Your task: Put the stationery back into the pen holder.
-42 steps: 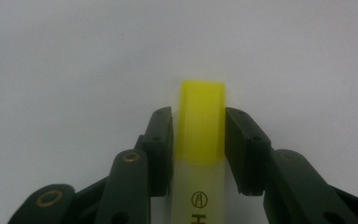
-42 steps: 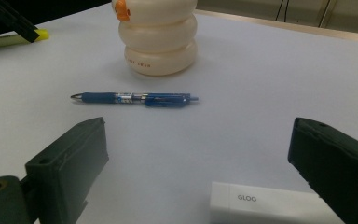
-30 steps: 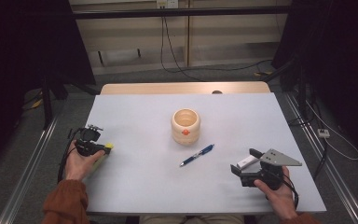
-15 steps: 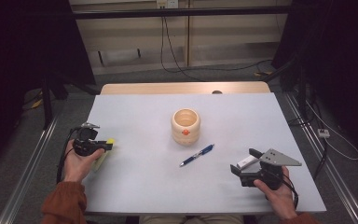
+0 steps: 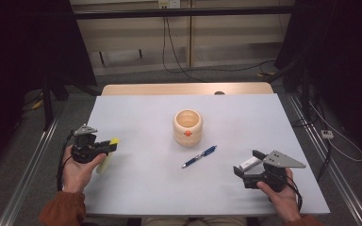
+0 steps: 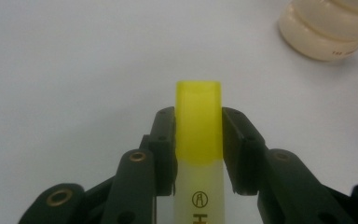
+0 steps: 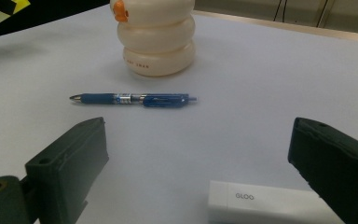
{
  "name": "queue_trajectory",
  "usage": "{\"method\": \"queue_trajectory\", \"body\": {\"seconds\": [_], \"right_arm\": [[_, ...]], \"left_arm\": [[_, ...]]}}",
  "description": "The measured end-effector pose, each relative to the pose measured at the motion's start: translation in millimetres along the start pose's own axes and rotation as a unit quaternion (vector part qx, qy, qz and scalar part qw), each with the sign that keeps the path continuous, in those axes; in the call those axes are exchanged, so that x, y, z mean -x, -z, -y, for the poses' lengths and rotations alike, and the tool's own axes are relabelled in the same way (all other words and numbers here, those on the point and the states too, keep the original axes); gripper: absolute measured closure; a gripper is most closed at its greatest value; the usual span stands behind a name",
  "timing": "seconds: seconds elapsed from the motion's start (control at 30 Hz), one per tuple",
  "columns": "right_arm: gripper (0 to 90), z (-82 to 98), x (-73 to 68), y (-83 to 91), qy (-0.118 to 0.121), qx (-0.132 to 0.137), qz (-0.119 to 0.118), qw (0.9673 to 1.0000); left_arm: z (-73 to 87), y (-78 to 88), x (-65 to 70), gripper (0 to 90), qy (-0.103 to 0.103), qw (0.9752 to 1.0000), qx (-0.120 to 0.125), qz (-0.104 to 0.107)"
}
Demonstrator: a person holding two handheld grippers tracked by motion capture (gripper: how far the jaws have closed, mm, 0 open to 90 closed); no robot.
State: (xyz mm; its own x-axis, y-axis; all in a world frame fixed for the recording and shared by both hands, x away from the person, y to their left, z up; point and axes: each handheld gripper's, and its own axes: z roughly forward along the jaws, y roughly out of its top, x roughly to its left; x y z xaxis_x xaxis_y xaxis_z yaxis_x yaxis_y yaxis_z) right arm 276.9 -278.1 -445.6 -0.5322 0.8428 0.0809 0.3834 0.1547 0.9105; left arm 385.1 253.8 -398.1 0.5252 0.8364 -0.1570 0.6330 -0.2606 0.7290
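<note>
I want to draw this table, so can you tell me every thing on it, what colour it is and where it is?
highlighter: one, yellow cap, clamped between the left fingers
cup: one, cream with an orange dot, table middle
pen: one, blue, lying in front of the cup
white stick: one, marked GLOO, lying between the open right fingers
table: one, pale grey top
left gripper: one, black, at the table's left edge
right gripper: one, black, near right
</note>
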Motion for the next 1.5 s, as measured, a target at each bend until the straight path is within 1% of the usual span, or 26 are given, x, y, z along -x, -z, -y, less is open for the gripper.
{"method": "queue_trajectory", "body": {"seconds": [0.13,0.2,0.27,0.4,0.43,0.53,0.57,0.63,0.7,0.77,0.83,0.87,0.93,1.0,1.03,1.1,1.2,1.27,1.33,1.4,1.43,1.5], "right_arm": [[4.6,-0.2,-0.3,-0.5,-0.001,0.000,0.001,1.0000],[4.6,-0.2,0.1,-1.0,-0.001,-0.001,0.000,1.0000],[4.6,-0.3,-0.1,-1.3,-0.001,0.000,0.000,1.0000],[4.5,-0.2,-0.3,-0.5,-0.002,0.000,0.001,1.0000],[4.6,-0.1,0.2,-0.4,-0.003,0.001,0.000,1.0000],[4.6,0.0,0.7,-0.2,-0.004,0.002,0.000,1.0000],[4.6,0.0,0.5,-0.1,-0.004,0.002,0.000,1.0000],[4.6,-0.1,0.3,-0.2,-0.004,0.002,-0.001,1.0000],[4.6,-0.1,0.4,-0.5,-0.002,0.001,-0.001,1.0000],[4.6,-0.2,0.4,-0.7,-0.003,0.001,-0.001,1.0000],[4.6,-0.2,0.4,-0.8,-0.003,0.001,-0.001,1.0000],[4.6,-0.1,0.4,-0.8,-0.003,0.001,-0.001,1.0000],[4.6,0.0,0.6,-0.6,-0.003,0.001,-0.001,1.0000],[4.4,0.1,0.7,-0.5,-0.006,0.001,0.000,1.0000],[4.3,0.1,1.0,-0.6,-0.005,0.001,0.000,1.0000],[4.3,0.1,1.2,-0.3,-0.006,0.002,0.001,1.0000],[4.3,0.0,1.1,-0.1,-0.007,0.003,0.001,1.0000],[4.3,0.0,0.8,0.0,-0.007,0.003,0.001,1.0000],[4.3,0.0,1.0,-0.2,-0.007,0.003,0.001,1.0000],[4.3,0.1,1.2,-0.3,-0.006,0.002,0.000,1.0000],[4.4,0.2,1.2,-0.3,-0.006,0.002,0.000,1.0000],[4.3,0.2,1.3,-0.4,-0.006,0.002,0.000,1.0000]], "left_arm": [[-1.9,3.4,10.7,67.4,-0.003,0.9998,0.015,0.016],[-2.3,3.6,16.3,67.4,-0.006,0.9995,0.022,0.020],[-3.1,3.7,21.0,67.4,-0.014,0.9993,0.029,0.021],[-6.8,2.4,28.3,67.3,-0.026,0.9983,0.037,0.036],[-8.2,1.5,29.9,67.3,-0.026,0.9981,0.040,0.038],[-13.3,0.0,34.9,67.3,-0.036,0.9973,0.051,0.040],[-14.8,-0.3,36.6,67.3,-0.040,0.9968,0.055,0.042],[-17.0,-1.4,39.6,67.3,-0.041,0.9958,0.065,0.051],[-18.5,-2.9,42.9,67.3,-0.049,0.9950,0.073,0.048],[-19.7,-4.9,45.1,67.3,-0.051,0.9945,0.077,0.050],[-20.5,-6.6,48.0,67.3,-0.059,0.9936,0.084,0.047],[-20.8,-7.7,49.8,67.3,-0.059,0.9933,0.088,0.047],[-22.2,-9.4,53.0,67.3,-0.065,0.9929,0.089,0.046],[-24.0,-11.1,56.6,67.3,-0.070,0.9921,0.092,0.048],[-24.9,-11.9,58.8,67.3,-0.069,0.9917,0.096,0.050],[-27.7,-12.4,62.3,67.3,-0.073,0.9911,0.098,0.053],[-32.6,-12.6,67.0,67.3,-0.077,0.9893,0.108,0.060],[-35.6,-11.7,70.0,67.3,-0.080,0.9883,0.117,0.057],[-38.4,-11.7,72.8,67.3,-0.078,0.9871,0.126,0.062],[-40.8,-11.7,75.8,67.3,-0.084,0.9856,0.132,0.063],[-42.2,-11.8,77.6,67.3,-0.083,0.9855,0.134,0.064],[-45.3,-12.2,80.4,67.3,-0.087,0.9843,0.138,0.067]]}}
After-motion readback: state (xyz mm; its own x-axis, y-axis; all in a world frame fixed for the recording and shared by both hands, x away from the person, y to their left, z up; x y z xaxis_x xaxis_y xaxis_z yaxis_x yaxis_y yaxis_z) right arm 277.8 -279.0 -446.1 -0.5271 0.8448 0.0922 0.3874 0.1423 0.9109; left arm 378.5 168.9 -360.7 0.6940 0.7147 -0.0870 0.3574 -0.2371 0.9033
